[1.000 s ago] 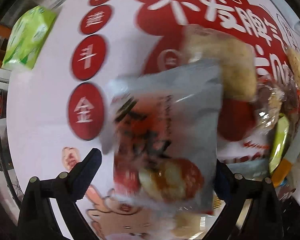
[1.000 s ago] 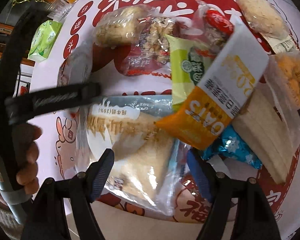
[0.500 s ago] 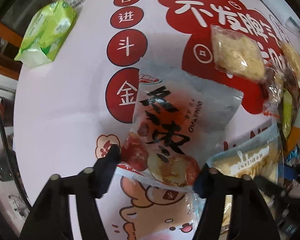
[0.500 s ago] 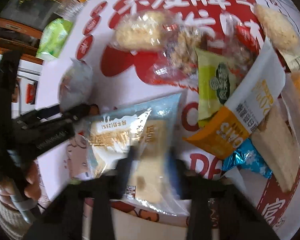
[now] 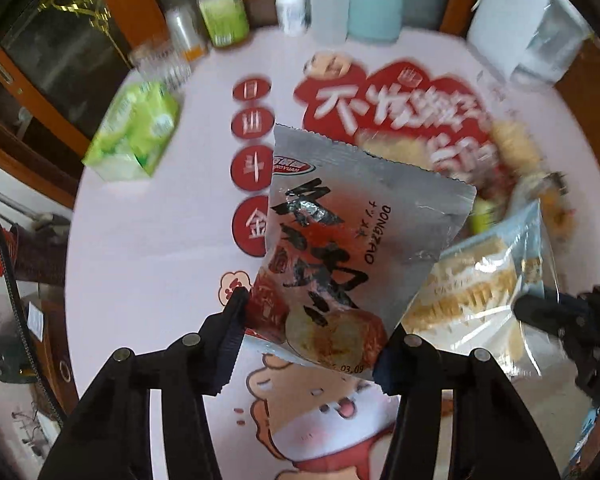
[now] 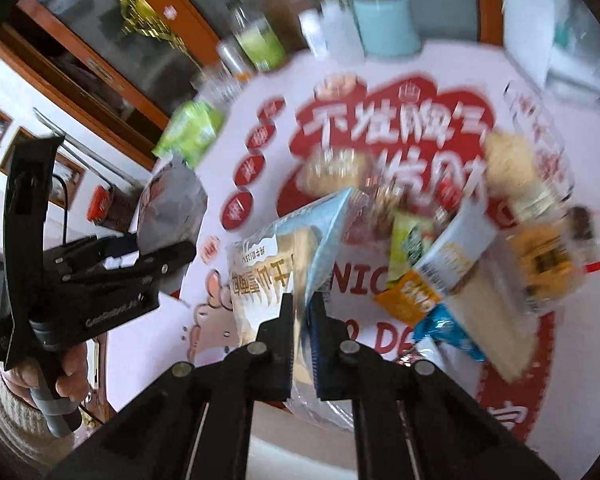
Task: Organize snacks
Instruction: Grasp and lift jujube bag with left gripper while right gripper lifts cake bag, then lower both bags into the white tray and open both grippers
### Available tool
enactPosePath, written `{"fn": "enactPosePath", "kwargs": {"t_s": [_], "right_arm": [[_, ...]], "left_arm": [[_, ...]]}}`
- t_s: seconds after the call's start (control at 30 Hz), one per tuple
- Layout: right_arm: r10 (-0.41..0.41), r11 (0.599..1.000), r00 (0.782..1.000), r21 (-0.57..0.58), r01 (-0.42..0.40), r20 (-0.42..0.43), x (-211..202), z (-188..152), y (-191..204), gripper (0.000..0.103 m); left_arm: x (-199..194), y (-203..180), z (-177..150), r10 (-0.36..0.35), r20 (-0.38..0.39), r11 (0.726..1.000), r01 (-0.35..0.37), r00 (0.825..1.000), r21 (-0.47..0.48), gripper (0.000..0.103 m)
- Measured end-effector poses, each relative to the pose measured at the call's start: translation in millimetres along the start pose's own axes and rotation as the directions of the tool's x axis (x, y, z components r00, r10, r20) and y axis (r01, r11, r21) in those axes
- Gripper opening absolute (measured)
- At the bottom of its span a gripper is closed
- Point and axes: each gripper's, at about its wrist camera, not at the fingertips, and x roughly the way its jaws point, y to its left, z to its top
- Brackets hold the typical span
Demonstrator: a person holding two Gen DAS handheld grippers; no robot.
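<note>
While left tongs [image 5: 312, 330] grip silver packet [image 5: 340, 248], right tongs [image 6: 302, 320] pinch bread bag [image 6: 276, 272].

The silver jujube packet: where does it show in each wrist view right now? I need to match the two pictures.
Left wrist: silver jujube packet fills the centre, pinched between the left gripper fingers.
Right wrist: same packet at left of centre, sticking up from the left gripper.
Shared landmark: green pack at the tablecloth's far-left edge.
</note>
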Motion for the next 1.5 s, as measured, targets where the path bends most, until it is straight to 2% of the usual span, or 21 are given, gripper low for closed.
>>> {"fn": "enactPosePath", "kwargs": {"t_s": [0.2, 0.33, 0.47, 0.57, 0.8, 1.1, 1.2, 1.23, 1.27, 1.3, 1.37, 1.5], "right_arm": [[0.006, 0.999, 0.988, -0.032, -0.001, 0.156, -102.5, -32.3, -8.7, 0.007], [-0.001, 0.999, 0.976, -0.040, 0.010, 0.219, -155.3, -66.4, -8.5, 0.007], [0.007, 0.999, 0.975, -0.035, 0.001, 0.224, -185.7, -114.1, -14.7, 0.007], [0.003, 1.000, 0.981, -0.023, 0.002, 0.194, -186.8, -146.6, -22.0, 0.007], [0.002, 1.000, 0.996, -0.006, -0.001, 0.085, -161.9, -204.0, -40.1, 0.007], [0.021, 1.000, 1.000, -0.013, -0.021, 0.000, -137.8, -226.8, -46.4, 0.009], [0.014, 1.000, 1.000, -0.006, -0.014, -0.026, -132.3, -228.9, -48.4, 0.018], [0.005, 1.000, 1.000, -0.011, -0.005, -0.024, -131.6, -229.2, -47.9, 0.024], [-0.003, 1.000, 1.000, -0.017, 0.003, -0.015, -131.9, -229.9, -47.2, 0.037], [-0.022, 0.999, 1.000, -0.031, 0.023, 0.009, -134.5, -230.7, -45.5, 0.047], [-0.040, 0.998, 0.999, -0.052, 0.042, 0.034, -137.6, -231.3, -43.2, 0.051], [-0.050, 0.996, 0.998, -0.069, 0.053, 0.039, -141.2, -230.6, -41.3, 0.051]], "left_arm": [[-86.3, -9.3, -34.8, -0.064, 0.118, 0.996, 0.057, 0.991, 0.062, 0.052], [-140.3, -26.1, -65.8, -0.104, 0.172, 0.992, 0.089, 0.980, 0.090, 0.053], [-177.2, -47.1, -106.1, -0.135, 0.222, 0.986, 0.110, 0.966, 0.122, 0.053], [-188.2, -64.0, -135.2, -0.115, 0.236, 0.988, 0.086, 0.965, 0.130, 0.054], [-167.1, -99.8, -195.3, -0.079, 0.189, 0.991, 0.058, 0.979, 0.117, 0.054], [-122.6, -131.0, -235.2, -0.039, 0.089, 0.994, 0.029, 0.995, 0.110, 0.056], [-113.0, -136.6, -242.6, -0.026, 0.065, 0.994, 0.019, 0.998, 0.105, 0.059], [-110.6, -138.0, -244.9, -0.026, 0.058, 0.994, 0.019, 0.998, 0.104, 0.061], [-107.6, -138.6, -245.4, -0.027, 0.052, 0.994, 0.021, 0.998, 0.106, 0.068], [-105.5, -139.8, -245.8, -0.034, 0.046, 0.994, 0.029, 0.998, 0.108, 0.084], [-105.6, -141.2, -248.2, -0.041, 0.053, 0.994, 0.035, 0.998, 0.103, 0.094], [-104.9, -140.9, -248.3, -0.033, 0.051, 0.996, 0.029, 0.998, 0.087, 0.094]]}}
